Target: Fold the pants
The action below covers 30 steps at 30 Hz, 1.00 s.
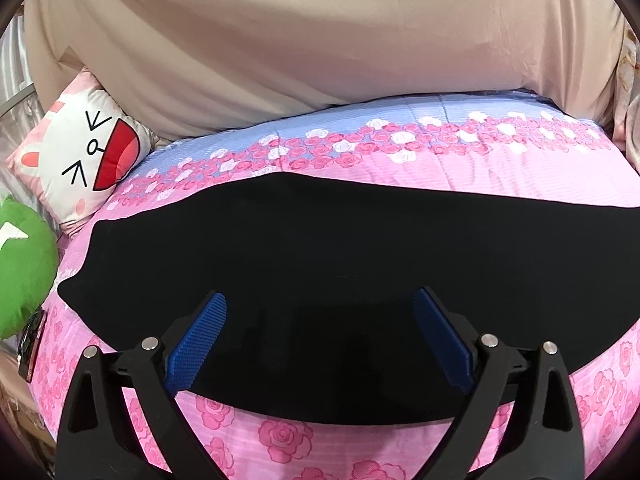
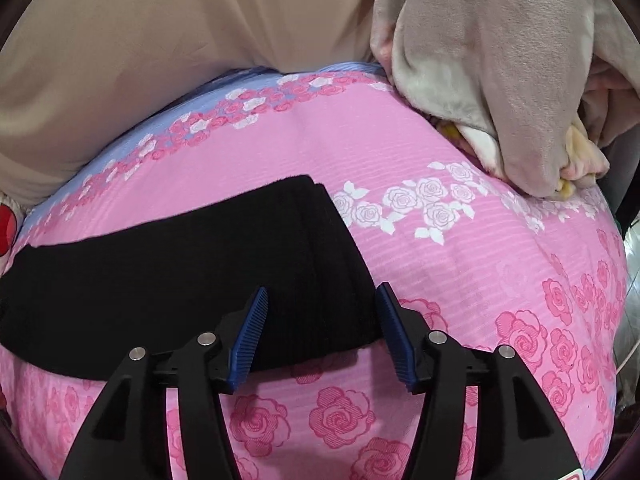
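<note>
The black pants [image 1: 304, 256] lie flat, folded lengthwise, across the pink rose-print bed cover [image 1: 280, 436]. My left gripper [image 1: 320, 300] is open, hovering just above the near edge of the pants, jaws wide apart. In the right wrist view the pants [image 2: 180, 264] end in a ribbed waistband [image 2: 336, 280] at the right. My right gripper [image 2: 322, 296] is open and straddles this waistband end near its front corner.
A white cartoon cushion [image 1: 84, 156] and a green plush [image 1: 20, 268] sit at the bed's left. A beige sheet [image 1: 300, 40] hangs behind. A grey plush blanket [image 2: 500, 68] is piled at the far right. A phone-like object [image 1: 34, 344] lies at the left edge.
</note>
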{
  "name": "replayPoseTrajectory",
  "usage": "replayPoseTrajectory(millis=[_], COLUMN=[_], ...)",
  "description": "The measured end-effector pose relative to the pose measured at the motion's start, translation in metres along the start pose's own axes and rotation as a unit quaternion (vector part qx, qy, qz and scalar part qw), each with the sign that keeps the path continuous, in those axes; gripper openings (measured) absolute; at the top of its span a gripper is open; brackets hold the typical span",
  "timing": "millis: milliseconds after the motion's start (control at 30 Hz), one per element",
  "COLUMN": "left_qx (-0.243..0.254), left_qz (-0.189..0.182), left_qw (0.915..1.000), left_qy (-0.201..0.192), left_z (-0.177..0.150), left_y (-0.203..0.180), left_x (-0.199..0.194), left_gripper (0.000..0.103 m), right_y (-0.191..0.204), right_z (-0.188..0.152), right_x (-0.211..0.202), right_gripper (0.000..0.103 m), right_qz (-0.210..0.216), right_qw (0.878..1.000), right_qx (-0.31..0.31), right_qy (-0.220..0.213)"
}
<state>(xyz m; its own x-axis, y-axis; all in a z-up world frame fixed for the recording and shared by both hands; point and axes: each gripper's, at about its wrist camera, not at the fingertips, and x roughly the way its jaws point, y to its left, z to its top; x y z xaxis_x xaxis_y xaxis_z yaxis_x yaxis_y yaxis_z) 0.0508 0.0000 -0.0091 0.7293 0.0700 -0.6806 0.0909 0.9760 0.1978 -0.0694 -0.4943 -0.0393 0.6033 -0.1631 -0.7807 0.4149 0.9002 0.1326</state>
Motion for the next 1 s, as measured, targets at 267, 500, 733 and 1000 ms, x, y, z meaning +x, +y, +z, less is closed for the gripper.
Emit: replayPoseTrajectory(millis=[267,500,733,1000], left_qx=[-0.016,-0.015,-0.022,-0.022], left_qz=[0.013,0.017,0.014,0.012], left_qw=[0.9998,0.9997,0.9996,0.9996], left_qy=[0.004,0.006,0.009,0.014], left_z=[-0.002,-0.006,-0.009,-0.013], left_y=[0.012,0.018,0.025,0.029], left_x=[0.002,0.004,0.008,0.013], left_gripper=[0.094,0.095,0.095,0.095], right_y=[-0.004,-0.008,-0.004,-0.009], right_z=[-0.001,-0.003,-0.003,-0.003], right_x=[0.001,0.005,0.007,0.008], right_gripper=[0.070,0.072,0.064,0.062], right_qz=[0.006,-0.005,-0.001,0.023], right_qw=[0.999,0.997,0.996,0.995], right_qx=[0.051,0.081,0.084,0.102], right_qy=[-0.004,0.008,0.009,0.005])
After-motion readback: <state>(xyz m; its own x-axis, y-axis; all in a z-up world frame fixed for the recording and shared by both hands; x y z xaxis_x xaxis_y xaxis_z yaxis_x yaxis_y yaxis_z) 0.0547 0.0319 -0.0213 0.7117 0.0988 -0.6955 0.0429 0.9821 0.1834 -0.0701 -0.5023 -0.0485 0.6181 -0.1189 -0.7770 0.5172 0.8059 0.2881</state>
